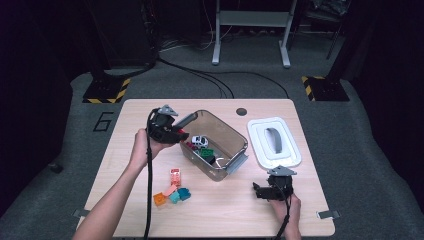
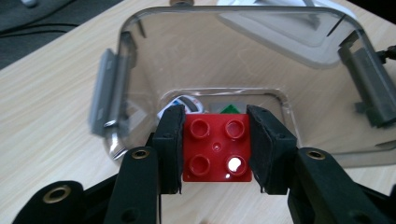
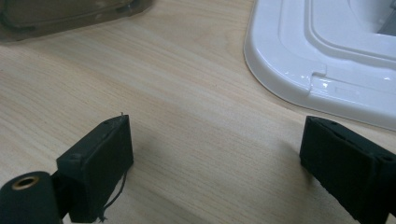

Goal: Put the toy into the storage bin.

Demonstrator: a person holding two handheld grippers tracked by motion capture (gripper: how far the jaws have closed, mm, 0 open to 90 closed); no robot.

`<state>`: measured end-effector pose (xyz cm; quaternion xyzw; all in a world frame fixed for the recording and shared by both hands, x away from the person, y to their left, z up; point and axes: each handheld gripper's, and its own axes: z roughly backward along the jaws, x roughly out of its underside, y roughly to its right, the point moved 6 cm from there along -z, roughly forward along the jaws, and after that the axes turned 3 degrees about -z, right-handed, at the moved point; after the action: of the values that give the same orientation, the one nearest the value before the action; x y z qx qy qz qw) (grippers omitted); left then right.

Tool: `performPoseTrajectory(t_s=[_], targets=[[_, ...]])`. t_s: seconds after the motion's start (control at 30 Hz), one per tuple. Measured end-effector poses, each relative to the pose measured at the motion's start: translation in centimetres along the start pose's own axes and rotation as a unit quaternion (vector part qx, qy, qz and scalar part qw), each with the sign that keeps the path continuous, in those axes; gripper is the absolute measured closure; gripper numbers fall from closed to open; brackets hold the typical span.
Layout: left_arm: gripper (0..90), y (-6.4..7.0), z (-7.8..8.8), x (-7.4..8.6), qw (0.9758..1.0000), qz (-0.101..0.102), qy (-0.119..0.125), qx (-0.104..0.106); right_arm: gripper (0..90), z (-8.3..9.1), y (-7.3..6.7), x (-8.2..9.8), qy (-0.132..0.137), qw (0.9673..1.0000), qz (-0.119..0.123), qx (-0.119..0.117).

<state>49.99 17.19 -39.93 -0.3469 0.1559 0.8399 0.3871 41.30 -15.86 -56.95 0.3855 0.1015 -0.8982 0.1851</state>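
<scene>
Red brick: square, four round studs on top, glossy, clamped between pads of left gripper, held above open rim of clear bin. In bin: one white toy car, one green brick. On table: four loose bricks. One white lid beside bin. Right gripper: jaws wide apart, empty, low over table.

The left hand-held gripper is black, topped by a grey three-cornered plate, and a thick black cable trails from it along the person's bare forearm. Its two arms are matte black with brass-ringed screw holes and end in flat, dark rubbery pads. The right hand-held gripper looks the same: black body, grey plate, black cable, brass-ringed hole, blocky pads. No sleeves reach the forearms.
</scene>
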Motion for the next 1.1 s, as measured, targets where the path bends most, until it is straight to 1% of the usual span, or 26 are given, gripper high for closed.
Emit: performPoseTrajectory(t_s=[0.17, 0.3, 0.47, 0.57, 0.63, 0.7, 0.9, 1.1], targets=[[58.9, 0.9, -1.3, -0.5, 0.9999, 0.002, -0.005, 0.016, 8.8, 0.0, 0.0, 0.0, 0.0, 1.0, 0.001, 0.0], [58.9, 1.4, -2.5, -0.5, 0.9994, 0.006, -0.017, 0.03, 8.7, 0.0, 0.0, 0.0, 0.0, 1.0, -0.001, 0.0], [58.8, 2.0, -3.8, 0.0, 0.9984, 0.008, -0.04, 0.039, 8.7, 0.0, 0.0, 0.0, 0.0, 1.0, 0.0, 0.0], [58.8, 2.2, -4.2, 0.0, 0.9979, 0.011, -0.046, 0.044, 8.7, 0.0, 0.0, 0.0, 0.0, 1.0, 0.0, 0.0], [58.8, 2.3, -4.5, 0.1, 0.9976, 0.008, -0.052, 0.046, 8.7, 0.0, 0.0, 0.0, 0.0, 1.0, 0.0, 0.0], [58.8, 2.6, -4.7, 0.3, 0.9969, 0.009, -0.059, 0.05, 8.7, 0.0, 0.0, 0.0, 0.0, 1.0, 0.0, 0.0], [58.7, 2.6, -5.1, 0.7, 0.9957, 0.009, -0.073, 0.056, 8.8, 0.0, 0.0, 0.0, 0.0, 1.0, 0.0, 0.0], [57.4, 2.8, -5.1, 0.7, 0.9948, 0.007, -0.082, 0.059, 8.7, 0.0, 0.0, 0.0, 0.0, 1.0, 0.0, 0.0]])
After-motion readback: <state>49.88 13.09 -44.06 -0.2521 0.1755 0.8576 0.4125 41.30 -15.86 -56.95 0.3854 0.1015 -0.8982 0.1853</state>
